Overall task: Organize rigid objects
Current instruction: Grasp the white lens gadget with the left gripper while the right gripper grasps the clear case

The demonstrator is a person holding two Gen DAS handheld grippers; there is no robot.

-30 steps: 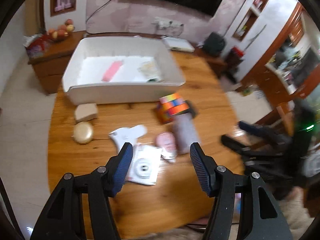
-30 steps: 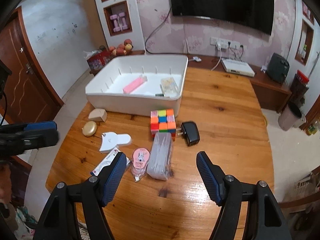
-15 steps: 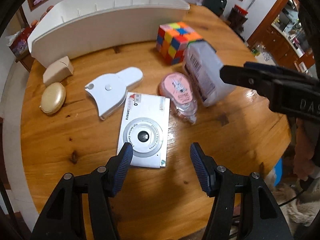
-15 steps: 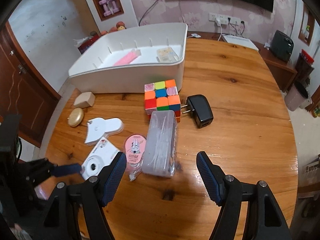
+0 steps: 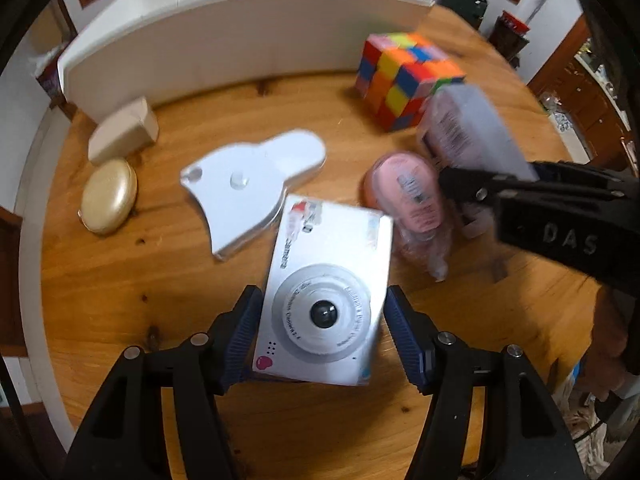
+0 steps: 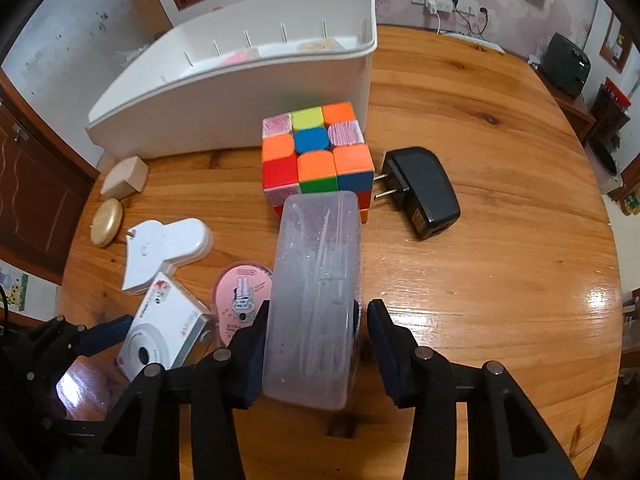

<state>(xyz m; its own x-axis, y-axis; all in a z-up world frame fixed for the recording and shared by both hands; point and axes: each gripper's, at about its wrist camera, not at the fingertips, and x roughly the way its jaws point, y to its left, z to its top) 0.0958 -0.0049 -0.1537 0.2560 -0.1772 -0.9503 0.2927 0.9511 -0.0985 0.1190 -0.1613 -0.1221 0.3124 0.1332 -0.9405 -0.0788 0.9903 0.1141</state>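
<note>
A white toy camera (image 5: 326,304) lies flat on the round wooden table, lens up. My left gripper (image 5: 320,332) is open with one finger on each side of the camera's near end, close to both sides. A clear plastic box (image 6: 316,296) lies lengthwise in front of a colourful cube (image 6: 316,156). My right gripper (image 6: 316,348) is open and straddles the box's near end. The left finger is at its side; a gap shows on the right. The camera also shows in the right wrist view (image 6: 160,332).
A white bin (image 6: 240,92) stands at the back. On the table lie a black charger (image 6: 420,192), a pink round case (image 5: 408,196), a white flat holder (image 5: 248,184), a gold oval compact (image 5: 108,196) and a beige block (image 5: 122,132).
Both grippers have come down and forward to the table. The left now straddles the camera and the right now straddles the clear box. Both stayed open.
</note>
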